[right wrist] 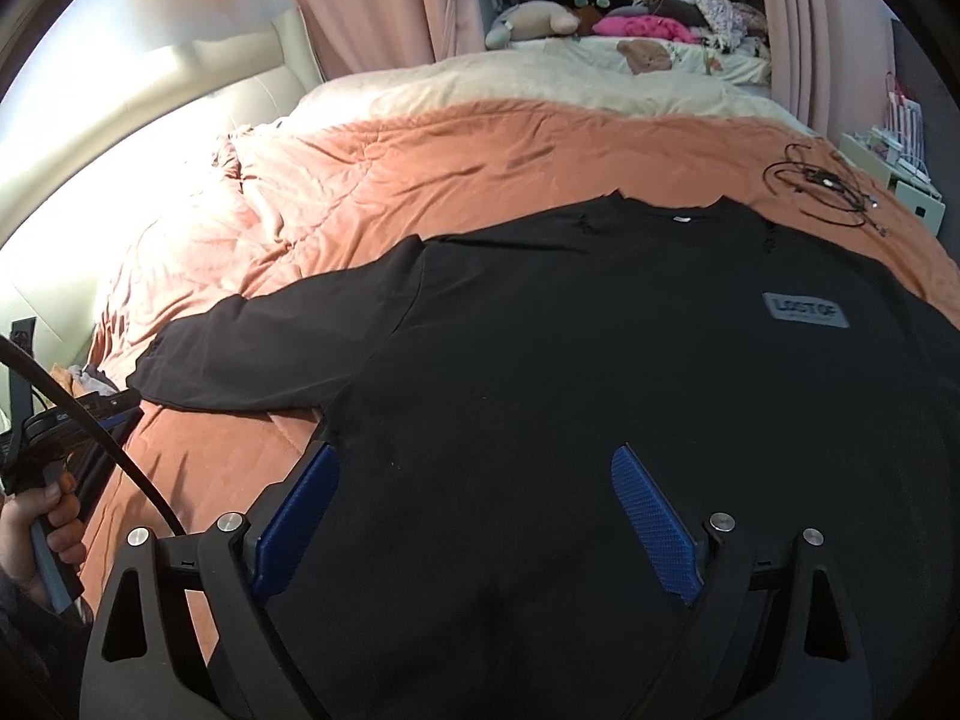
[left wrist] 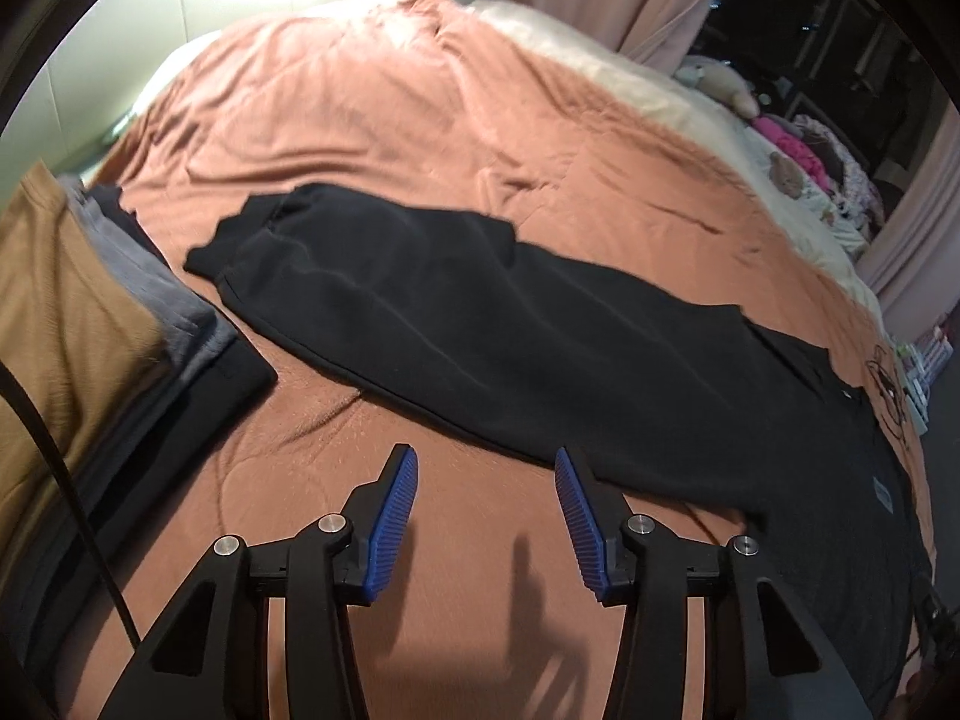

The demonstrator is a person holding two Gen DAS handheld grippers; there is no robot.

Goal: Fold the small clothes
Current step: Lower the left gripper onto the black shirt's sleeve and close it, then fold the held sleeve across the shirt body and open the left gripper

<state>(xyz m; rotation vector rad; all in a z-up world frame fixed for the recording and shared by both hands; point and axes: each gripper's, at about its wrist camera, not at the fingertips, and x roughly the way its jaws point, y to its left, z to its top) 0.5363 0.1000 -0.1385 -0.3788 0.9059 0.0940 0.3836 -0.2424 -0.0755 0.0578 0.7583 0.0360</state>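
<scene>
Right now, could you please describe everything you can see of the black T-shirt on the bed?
The black T-shirt lies spread flat, front up, on the orange quilt. It looks like soft matte cotton, with a white neck tag, a grey chest patch reading LOSTOF, and one sleeve stretched sideways. Neither gripper holds it.

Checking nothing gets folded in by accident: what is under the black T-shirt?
The black T-shirt lies flat on the orange blanket, which shows around its sleeve and collar. Anything beneath the shirt's body is covered; no lump shows. The cable coil lies beside it, apart.
</scene>
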